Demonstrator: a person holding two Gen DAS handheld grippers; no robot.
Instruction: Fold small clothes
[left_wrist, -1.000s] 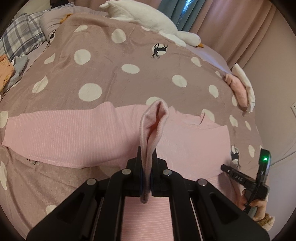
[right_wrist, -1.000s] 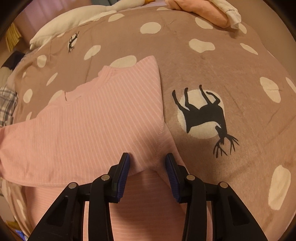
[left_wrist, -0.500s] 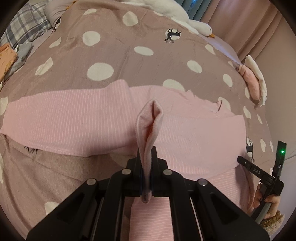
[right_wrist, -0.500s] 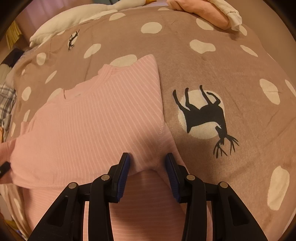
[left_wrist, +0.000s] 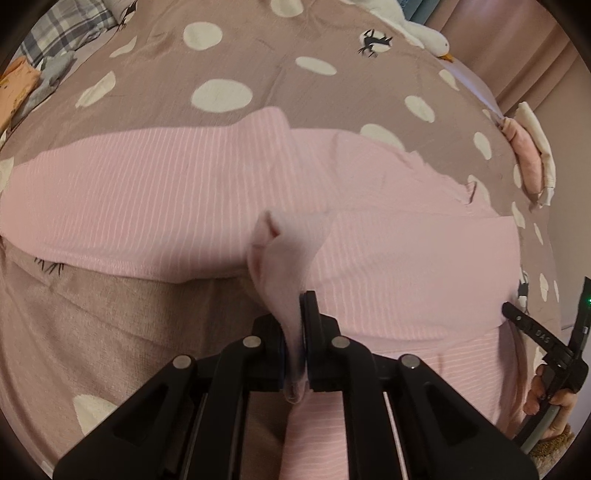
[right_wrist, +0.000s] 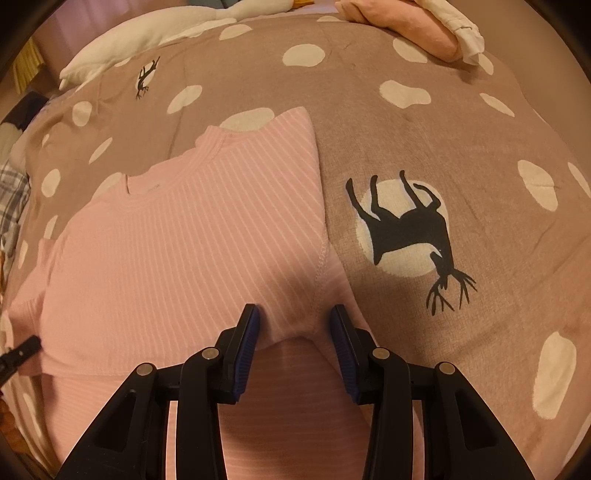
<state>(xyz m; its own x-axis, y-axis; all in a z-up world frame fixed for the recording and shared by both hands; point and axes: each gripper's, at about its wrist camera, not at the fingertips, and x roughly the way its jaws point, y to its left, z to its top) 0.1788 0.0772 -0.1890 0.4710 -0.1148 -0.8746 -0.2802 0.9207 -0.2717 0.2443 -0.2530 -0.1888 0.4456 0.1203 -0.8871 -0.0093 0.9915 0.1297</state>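
Left fingers easing off the pink top's cuff, right gripper gaping over it — fold may spring back.

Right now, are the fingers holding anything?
The left gripper, just opening, has the pink shirt sleeve's cuff between its fingers. The right gripper presses on the shirt, open.

Shirt: pink ribbed knit cloth, matt, with fine pale stripes and a stitched seam. Blanket: brown fleecy cloth, soft napped finish, printed with cream spots and black deer. Grippers, left and right: black matt plastic with dull metal rivets; the right's pads look like blue rubber.
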